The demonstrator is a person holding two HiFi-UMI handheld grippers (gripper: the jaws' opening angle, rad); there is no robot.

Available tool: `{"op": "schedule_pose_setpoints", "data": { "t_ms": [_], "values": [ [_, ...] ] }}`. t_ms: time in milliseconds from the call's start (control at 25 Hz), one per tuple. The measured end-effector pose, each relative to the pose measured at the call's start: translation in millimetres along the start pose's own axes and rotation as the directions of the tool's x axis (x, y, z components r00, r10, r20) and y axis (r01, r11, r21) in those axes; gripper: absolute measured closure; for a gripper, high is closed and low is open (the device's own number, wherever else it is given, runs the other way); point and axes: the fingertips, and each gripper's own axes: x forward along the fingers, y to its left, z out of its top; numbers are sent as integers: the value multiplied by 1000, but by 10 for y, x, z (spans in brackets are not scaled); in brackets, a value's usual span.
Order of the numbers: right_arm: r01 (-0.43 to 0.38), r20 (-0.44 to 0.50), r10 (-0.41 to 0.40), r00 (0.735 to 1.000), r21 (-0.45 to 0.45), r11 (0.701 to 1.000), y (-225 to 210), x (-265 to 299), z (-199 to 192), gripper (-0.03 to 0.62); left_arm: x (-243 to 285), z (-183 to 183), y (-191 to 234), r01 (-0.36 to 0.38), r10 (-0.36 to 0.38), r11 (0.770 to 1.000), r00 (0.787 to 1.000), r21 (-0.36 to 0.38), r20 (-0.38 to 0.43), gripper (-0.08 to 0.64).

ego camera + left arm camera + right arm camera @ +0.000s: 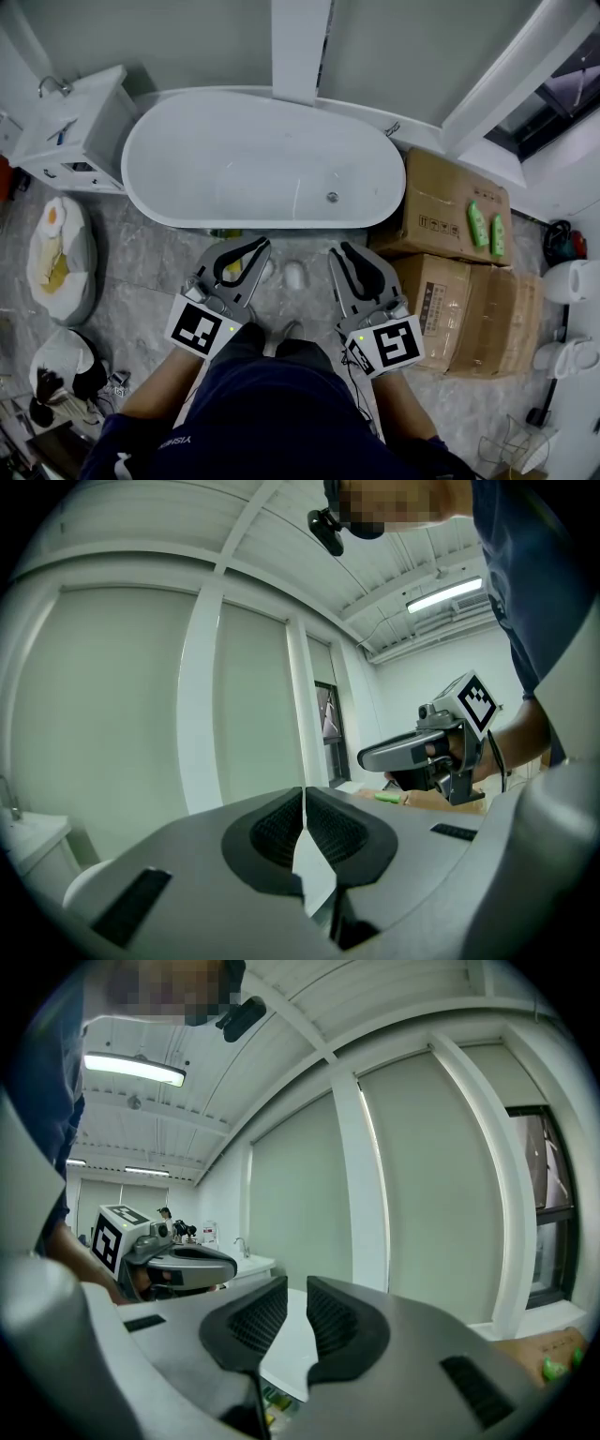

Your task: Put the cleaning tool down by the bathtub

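Note:
The white bathtub [258, 159] lies straight ahead of me, and neither gripper holds a cleaning tool. Two small white objects [294, 275] lie on the grey floor just in front of the tub, between my grippers; I cannot tell what they are. A yellow-green item [221, 232] peeks out under the tub's near edge. My left gripper [264, 245] [303, 803] is shut, tips touching, with nothing in it. My right gripper [339, 249] [297, 1299] shows a narrow gap between its pads and holds nothing. Both point toward the tub at about knee height.
Two cardboard boxes [455, 220] stand right of the tub, with two green bottles [478, 225] on the upper one. A white vanity with a sink [75, 131] is at the left, white bags [61, 248] below it. A toilet [574, 281] sits at the far right.

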Motion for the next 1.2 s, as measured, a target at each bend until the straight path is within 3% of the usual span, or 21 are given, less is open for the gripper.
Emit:
{"op": "schedule_pose_setpoints", "data": {
  "t_ms": [640, 1200],
  "values": [
    [2, 13, -2, 1000, 11, 1000, -91, 9, -4, 581, 63, 41, -26, -8, 8, 1000, 1000, -4, 8, 523],
    [-10, 19, 10, 1000, 9, 1000, -116, -10, 16, 588, 85, 53, -61, -5, 6, 1000, 1000, -19, 12, 523]
  ]
}}
